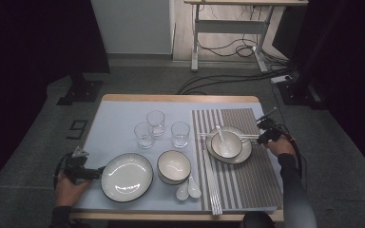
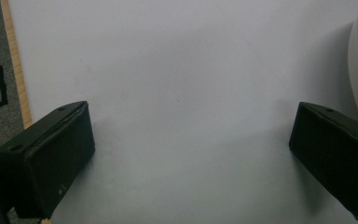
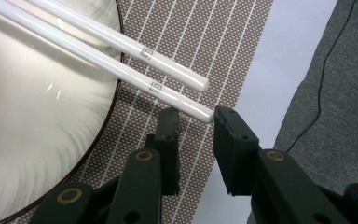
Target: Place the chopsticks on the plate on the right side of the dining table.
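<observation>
Dim room: grey carpet [image 1: 38,156], a desk [image 1: 228,23] over tangled cables [image 1: 228,50].

A: The high view is dim, isn't it? The room's corners fall to near black, while the table [image 1: 119,118] catches a soft pale light from above.

B: Yes, and it's grainy, slightly soft throughout. The large plate [image 1: 126,176] carries a small bright glare.

A: In the left gripper view the pale surface is evenly lit, with faint soft shadows under the black tongs [image 2: 191,154], which look blurred at close range.

B: The right gripper view is sharper: the chopsticks [image 3: 121,60] gleam, and the plate rim [image 3: 117,74] shows streaky reflections.
</observation>
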`<action>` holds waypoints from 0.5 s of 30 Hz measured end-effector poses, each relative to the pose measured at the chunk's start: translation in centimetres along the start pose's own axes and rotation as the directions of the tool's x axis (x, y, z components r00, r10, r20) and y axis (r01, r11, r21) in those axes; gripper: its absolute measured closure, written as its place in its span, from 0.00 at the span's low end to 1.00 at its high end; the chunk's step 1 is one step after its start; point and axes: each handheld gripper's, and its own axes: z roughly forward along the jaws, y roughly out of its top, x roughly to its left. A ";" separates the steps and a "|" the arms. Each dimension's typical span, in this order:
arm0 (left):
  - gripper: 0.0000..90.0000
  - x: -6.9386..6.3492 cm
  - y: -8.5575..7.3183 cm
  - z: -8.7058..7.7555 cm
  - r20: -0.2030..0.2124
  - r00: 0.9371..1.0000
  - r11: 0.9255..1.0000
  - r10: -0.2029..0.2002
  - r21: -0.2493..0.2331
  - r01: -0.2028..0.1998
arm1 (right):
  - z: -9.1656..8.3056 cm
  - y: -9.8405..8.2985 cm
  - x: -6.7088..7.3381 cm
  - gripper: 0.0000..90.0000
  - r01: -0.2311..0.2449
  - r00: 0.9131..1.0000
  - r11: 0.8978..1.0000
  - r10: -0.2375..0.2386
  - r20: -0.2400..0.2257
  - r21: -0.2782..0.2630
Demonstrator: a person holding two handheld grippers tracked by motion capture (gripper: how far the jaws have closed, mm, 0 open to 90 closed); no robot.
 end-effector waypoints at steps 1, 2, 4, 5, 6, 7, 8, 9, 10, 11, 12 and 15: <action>0.00 0.0 0.0 0.0 0.000 1.000 1.000 0.000 0.000 0.000 | 0.0 0.0 0.0 0.79 0.001 1.000 1.000 -0.001 0.002 -0.003; 0.00 0.0 0.0 0.0 0.000 1.000 1.000 0.000 0.000 0.000 | 0.1 0.1 0.0 0.79 0.001 1.000 1.000 -0.001 0.000 -0.001; 0.00 0.0 0.0 0.0 0.000 1.000 1.000 0.000 0.000 0.000 | 0.1 0.2 0.1 0.80 0.005 1.000 1.000 -0.005 0.004 0.001; 0.00 0.0 0.0 0.0 0.000 1.000 1.000 0.000 0.000 0.000 | 0.1 0.2 0.1 0.80 0.008 1.000 1.000 -0.008 0.004 0.001; 0.00 0.0 0.0 0.0 0.000 1.000 1.000 0.000 0.000 0.000 | 0.1 0.2 0.1 0.80 0.009 1.000 1.000 -0.009 0.005 -0.001; 0.00 0.0 0.0 0.0 0.000 1.000 1.000 0.000 0.000 0.000 | 0.1 0.3 0.1 0.80 0.011 1.000 1.000 -0.011 0.007 0.000; 0.00 0.0 0.0 0.0 0.000 1.000 1.000 0.000 0.000 0.000 | 0.2 0.3 0.1 0.80 0.011 1.000 1.000 -0.011 0.007 -0.002; 0.00 0.0 0.0 0.0 0.000 1.000 1.000 0.000 0.000 0.000 | 0.2 0.3 0.2 0.80 0.013 1.000 1.000 -0.013 0.006 -0.005; 0.00 0.0 0.0 0.0 0.000 1.000 1.000 0.000 0.000 0.000 | 0.2 0.4 0.2 0.80 0.015 1.000 1.000 -0.015 0.006 -0.005; 0.00 0.0 0.0 0.0 0.000 1.000 1.000 0.000 0.000 0.000 | 0.2 0.4 0.3 0.80 0.018 1.000 1.000 -0.018 0.006 -0.003; 0.00 0.0 0.0 0.0 0.000 1.000 1.000 0.000 0.000 0.000 | 0.2 0.4 0.3 0.80 0.018 1.000 1.000 -0.018 0.006 -0.003; 0.00 0.0 0.0 0.0 0.000 1.000 1.000 0.000 0.000 0.000 | 0.2 0.5 0.5 0.80 0.022 1.000 1.000 -0.022 0.005 -0.008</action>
